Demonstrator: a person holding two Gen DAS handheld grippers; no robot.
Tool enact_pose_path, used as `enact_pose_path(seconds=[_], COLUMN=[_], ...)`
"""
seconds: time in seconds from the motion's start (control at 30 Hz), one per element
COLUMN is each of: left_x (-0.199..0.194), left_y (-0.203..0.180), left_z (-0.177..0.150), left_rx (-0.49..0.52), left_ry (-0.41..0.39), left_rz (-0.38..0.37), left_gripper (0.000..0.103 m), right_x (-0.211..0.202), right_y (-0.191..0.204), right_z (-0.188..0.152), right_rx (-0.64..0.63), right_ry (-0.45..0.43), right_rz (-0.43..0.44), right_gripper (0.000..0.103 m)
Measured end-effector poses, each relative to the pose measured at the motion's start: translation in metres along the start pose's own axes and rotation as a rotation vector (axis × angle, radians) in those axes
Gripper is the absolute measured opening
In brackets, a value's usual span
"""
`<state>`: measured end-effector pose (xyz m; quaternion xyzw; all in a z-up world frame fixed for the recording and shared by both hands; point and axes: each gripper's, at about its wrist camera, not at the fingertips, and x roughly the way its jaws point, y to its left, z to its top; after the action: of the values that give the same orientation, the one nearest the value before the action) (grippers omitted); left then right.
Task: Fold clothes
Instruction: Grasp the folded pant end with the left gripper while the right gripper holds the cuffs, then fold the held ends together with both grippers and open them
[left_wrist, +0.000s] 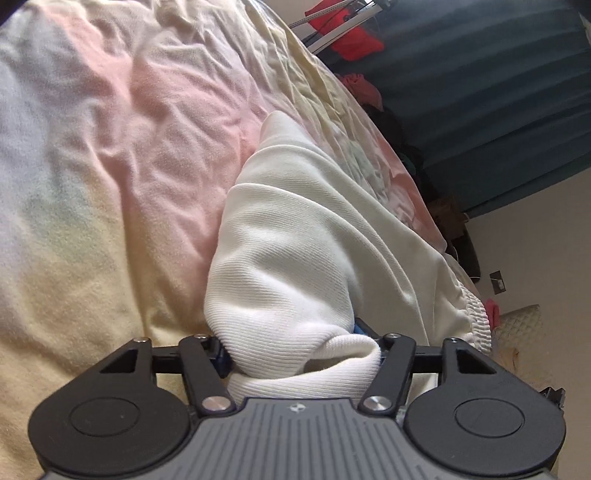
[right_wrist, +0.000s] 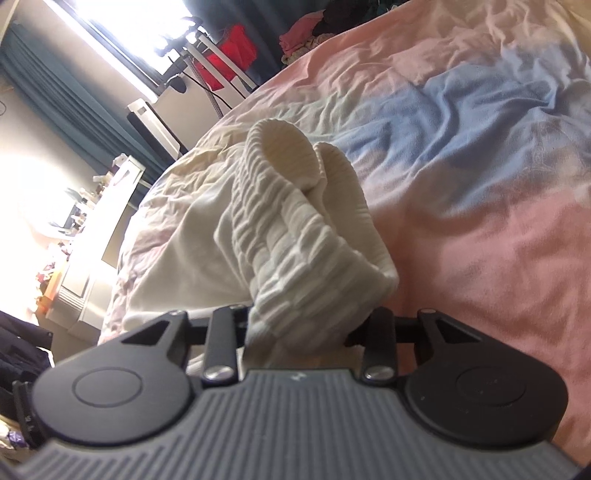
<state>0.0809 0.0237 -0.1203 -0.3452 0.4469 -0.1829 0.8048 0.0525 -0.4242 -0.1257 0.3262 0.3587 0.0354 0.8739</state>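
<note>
From the left wrist, the left gripper (left_wrist: 301, 354) is clamped on a bunched edge of the white knit garment (left_wrist: 295, 229) lying on the pastel bedsheet (left_wrist: 110, 155), and from the right wrist, the right gripper (right_wrist: 299, 325) pinches its ribbed elastic waistband (right_wrist: 291, 229) over the same bed.

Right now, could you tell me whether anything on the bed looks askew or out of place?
Nothing is damaged or spilled. The white garment lies bunched, with both grippers clamped on it: left gripper, right gripper. The bedspread beneath is wrinkled.
</note>
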Motion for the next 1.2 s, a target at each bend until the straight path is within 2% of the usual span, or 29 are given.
enact_pose_path(seconds=[0.1,0.23,0.33,0.43,0.53,0.67,0.8,0.87,0.93,1.03,1.13,1.2], left_x=[-0.009,-0.023,-0.024,-0.003,0.039,0.122,0.210,0.256,0.299,0.346,0.385,0.402], left_y=[-0.010,-0.028,-0.059,-0.106,-0.161,-0.232,-0.301,-0.330,-0.358,-0.379,-0.380,-0.367], left_z=[0.000,0.003,0.003,0.007,0.010,0.009,0.016,0.022,0.031,0.048,0.061,0.059], left_rx=[0.027,0.021,0.037,0.069,0.116,0.102,0.093,0.059,0.073,0.067,0.154,0.193], left_ry=[-0.025,-0.032,-0.039,-0.019,0.022,0.106,0.160,0.184,0.191,0.184,0.182,0.197], left_rz=[-0.022,-0.076,-0.121,-0.161,-0.178,-0.210,-0.214,-0.209,-0.197,-0.201,-0.179,-0.167], left_gripper=[0.046,0.042,0.041,0.041,0.041,0.041,0.041,0.041,0.041,0.041,0.041,0.041], right_x=[-0.009,-0.036,-0.068,-0.101,-0.128,-0.152,-0.156,-0.151,-0.147,-0.134,-0.109,-0.090], right_y=[0.007,0.021,0.023,0.008,-0.016,-0.059,-0.106,-0.131,-0.156,-0.180,-0.201,-0.216], right_z=[0.001,0.003,0.008,0.025,0.055,0.113,0.182,0.213,0.243,0.274,0.284,0.281], right_rx=[-0.003,-0.009,-0.014,0.027,0.068,0.130,0.196,0.251,0.308,0.342,0.309,0.285], right_ry=[-0.033,-0.103,-0.166,-0.225,-0.284,-0.361,-0.414,-0.443,-0.474,-0.490,-0.454,-0.426], right_rz=[0.019,0.047,0.069,0.068,0.027,-0.054,-0.147,-0.175,-0.202,-0.244,-0.271,-0.287], right_gripper=[0.036,0.035,0.034,0.034,0.034,0.034,0.034,0.034,0.034,0.034,0.034,0.034])
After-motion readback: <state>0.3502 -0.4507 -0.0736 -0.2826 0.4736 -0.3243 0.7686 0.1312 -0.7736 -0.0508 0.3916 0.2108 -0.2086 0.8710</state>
